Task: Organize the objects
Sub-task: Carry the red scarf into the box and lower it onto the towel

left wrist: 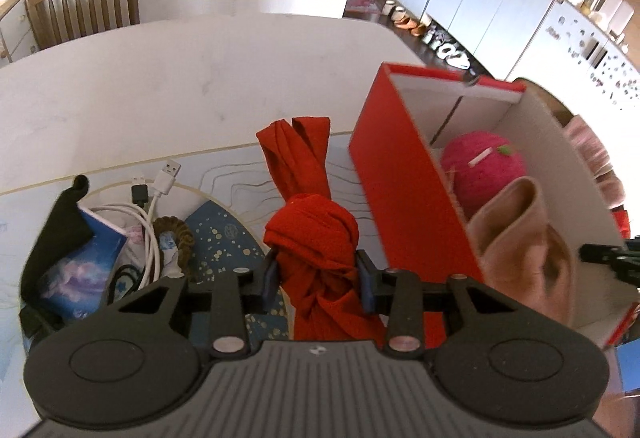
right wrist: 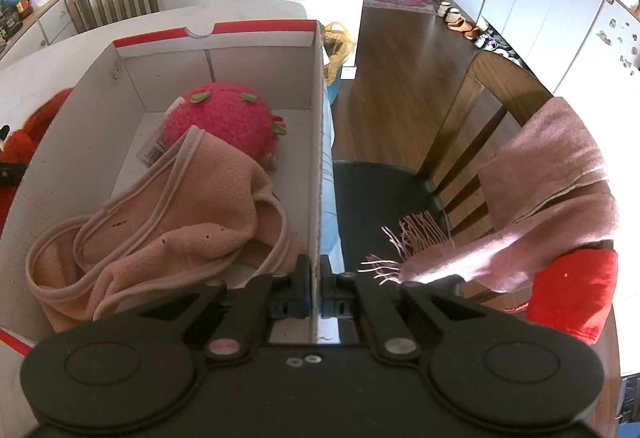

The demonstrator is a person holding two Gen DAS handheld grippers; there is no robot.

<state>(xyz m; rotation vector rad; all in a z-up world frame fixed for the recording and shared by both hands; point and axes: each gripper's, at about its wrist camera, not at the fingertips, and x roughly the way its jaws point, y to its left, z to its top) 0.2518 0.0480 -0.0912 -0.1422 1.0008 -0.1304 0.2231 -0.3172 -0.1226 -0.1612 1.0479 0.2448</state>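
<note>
The knotted red scarf (left wrist: 310, 234) sits in your left claw (left wrist: 318, 278), which has it pinched just below the knot, the pads pressing in on the cloth from either side. Its long axis runs straight away from you: the two loose tails point forward over the table (left wrist: 160, 86), while the rest of the cloth hangs down under the claw. From that grip the red box (left wrist: 404, 194) lies immediately to the right, its tall red wall just beside the scarf and its open top facing up. Judging by this, the coming move is a sideways carry to the right, high enough for the hanging end to pass over that wall.

Inside the box, the pink plush fruit (right wrist: 224, 122) fills the far end and the peach fleece garment (right wrist: 172, 214) covers the near end, so free floor is scarce; the scarf will probably land on top of them.

Your right claw (right wrist: 316, 294) is closed tight on the box's right-hand wall, thin cardboard between its pads, steadying it. The left claw is the one to move.
</note>
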